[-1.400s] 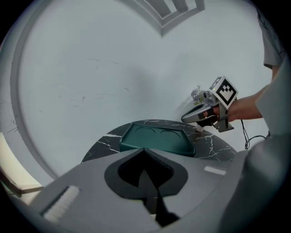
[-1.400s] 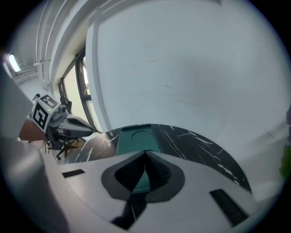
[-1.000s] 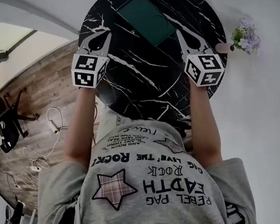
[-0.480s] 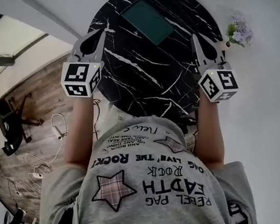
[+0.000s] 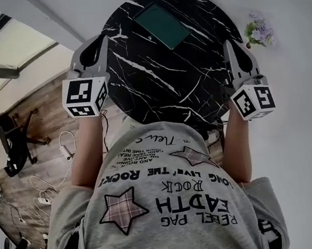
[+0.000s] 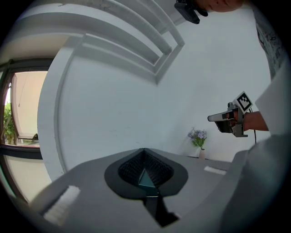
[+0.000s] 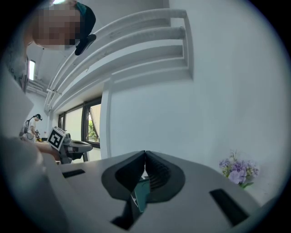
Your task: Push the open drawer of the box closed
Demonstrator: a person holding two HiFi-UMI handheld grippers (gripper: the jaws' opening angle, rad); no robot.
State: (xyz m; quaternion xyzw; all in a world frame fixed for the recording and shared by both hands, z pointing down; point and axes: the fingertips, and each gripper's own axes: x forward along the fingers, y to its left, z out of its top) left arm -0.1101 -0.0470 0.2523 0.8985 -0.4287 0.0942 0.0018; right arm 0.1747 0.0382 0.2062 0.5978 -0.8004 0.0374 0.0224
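Hanging at either side of the round black table (image 5: 162, 85), the left gripper (image 6: 144, 150) and right gripper (image 7: 145, 153) are pressing their fingertips together on nothing. Farther off, 1 green box (image 5: 162, 25) is lying on the tabletop, apart from both.

Seen from above, the box (image 5: 162, 25) near the table's (image 5: 155, 81) far edge is showing only its green top. Its drawer is lying out of sight, so open or closed cannot be told. The person's shirt (image 5: 173, 205) is covering the table's near edge. In each gripper view the box is appearing only as a green sliver behind the left gripper (image 6: 144, 151) and the right gripper (image 7: 145, 154), whose bodies are hiding the table.
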